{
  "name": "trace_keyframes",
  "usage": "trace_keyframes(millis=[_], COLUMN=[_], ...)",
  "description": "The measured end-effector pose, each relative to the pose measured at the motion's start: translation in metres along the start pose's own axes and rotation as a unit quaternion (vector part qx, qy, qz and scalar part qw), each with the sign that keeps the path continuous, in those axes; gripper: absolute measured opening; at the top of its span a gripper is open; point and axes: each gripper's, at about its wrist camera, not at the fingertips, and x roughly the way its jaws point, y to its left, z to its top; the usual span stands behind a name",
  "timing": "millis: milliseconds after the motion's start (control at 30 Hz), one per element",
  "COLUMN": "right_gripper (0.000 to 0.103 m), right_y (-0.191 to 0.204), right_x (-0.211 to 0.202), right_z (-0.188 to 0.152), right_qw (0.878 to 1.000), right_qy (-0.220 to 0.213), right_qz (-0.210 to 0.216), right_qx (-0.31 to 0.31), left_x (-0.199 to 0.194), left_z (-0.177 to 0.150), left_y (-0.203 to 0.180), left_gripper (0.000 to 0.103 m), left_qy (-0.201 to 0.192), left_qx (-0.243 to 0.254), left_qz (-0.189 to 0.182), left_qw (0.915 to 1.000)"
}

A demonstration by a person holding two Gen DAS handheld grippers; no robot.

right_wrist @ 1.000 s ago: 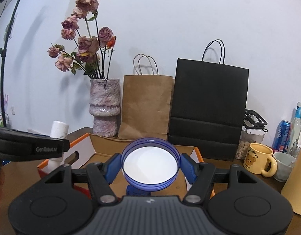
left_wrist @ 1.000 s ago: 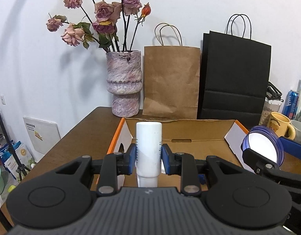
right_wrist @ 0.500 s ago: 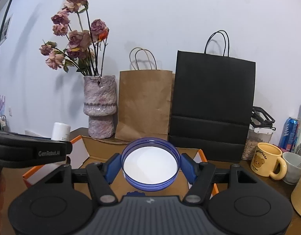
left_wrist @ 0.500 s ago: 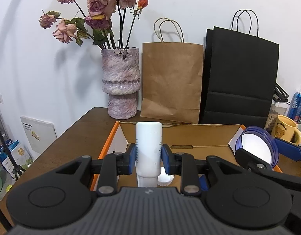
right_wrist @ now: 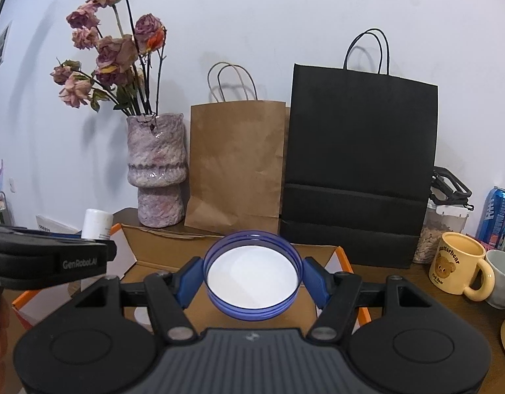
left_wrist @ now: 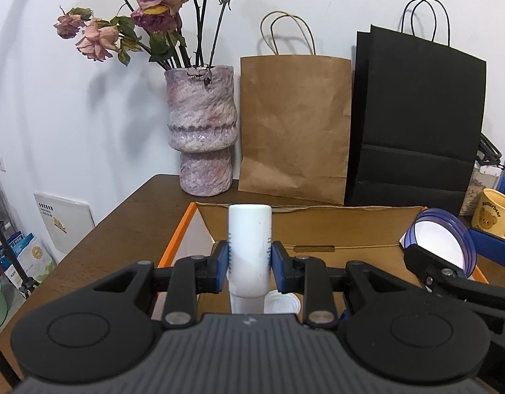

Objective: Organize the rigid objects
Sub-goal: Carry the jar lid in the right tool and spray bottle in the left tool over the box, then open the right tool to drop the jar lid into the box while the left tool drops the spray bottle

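Left gripper (left_wrist: 250,259): blue pads clamped on the sides of the white bottle, held above the box's near left part
White bottle (left_wrist: 250,246): upright between the left pads, flat end up; in the right wrist view it shows at 9 o'clock, behind the left gripper's black body
Right gripper (right_wrist: 251,279): blue pads pressed against both sides of the blue-rimmed lid
Blue-rimmed lid (right_wrist: 252,274): round, white inside, tipped so its hollow faces the camera, held over the box; at 3 o'clock in the left wrist view
Cardboard box (left_wrist: 334,226): open, orange-edged, on the brown table (left_wrist: 127,226); a small white round thing lies on its floor, just under the bottle
Vase (left_wrist: 201,131): mottled pink, with dried roses, at 12 o'clock behind the box
Paper bags: brown bag (left_wrist: 293,124) beside black bag (left_wrist: 416,121), against the wall
Yellow mug (right_wrist: 459,267): at 3 o'clock on the table, well apart from the box
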Motion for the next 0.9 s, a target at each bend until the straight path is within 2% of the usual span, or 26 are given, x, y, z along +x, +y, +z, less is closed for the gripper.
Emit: trace_keyframes(millis=[433,533,567,600,633,667,700,733,800,900], right_gripper=[0.065,0.065,0.065,0.071,0.086,0.093,0.103,0.103,0.103,0.103], right_y=[-0.005,-0.005,-0.005,-0.005,-0.006,-0.006,-0.007,-0.007,-0.008,-0.009], right_x=[0.022,0.024,0.024,0.025,0.025,0.025,0.025,0.025,0.026,0.027], right_z=[-0.005,-0.007,-0.008,-0.008,-0.008,-0.008,-0.008,-0.008,-0.008,-0.008], right_qw=[1.0,1.0,0.999,0.999,0.999,0.999,0.999,0.999,0.999,0.999], right_qy=[0.025,0.029,0.032,0.035,0.037,0.036,0.034,0.033,0.035,0.039], right_qz=[-0.003,-0.003,-0.003,-0.003,-0.006,-0.01,-0.014,-0.017,-0.017,-0.018], right_qx=[0.001,-0.001,-0.001,-0.001,-0.001,0.0,-0.001,-0.002,0.001,0.002], left_x=[0.026,0.029,0.028,0.028,0.026,0.024,0.023,0.022,0.022,0.021], left_z=[0.0,0.0,0.0,0.001,0.001,0.001,0.002,0.002,0.003,0.004], left_y=[0.002,0.003,0.002,0.002,0.001,0.0,0.0,0.0,0.001,0.001], left_gripper=[0.029,0.031,0.045,0.062,0.071,0.084,0.089,0.091,0.103,0.103], left_qy=[0.022,0.026,0.025,0.022,0.016,0.01,0.005,0.002,0.001,-0.001], left_qx=[0.004,0.002,0.005,0.008,0.009,0.011,0.012,0.011,0.006,0.007], left_qz=[0.002,0.005,0.007,0.011,0.016,0.021,0.023,0.023,0.024,0.026], left_qw=[0.9998,0.9996,0.9997,0.9997,0.9997,0.9997,0.9997,0.9997,0.9997,0.9996])
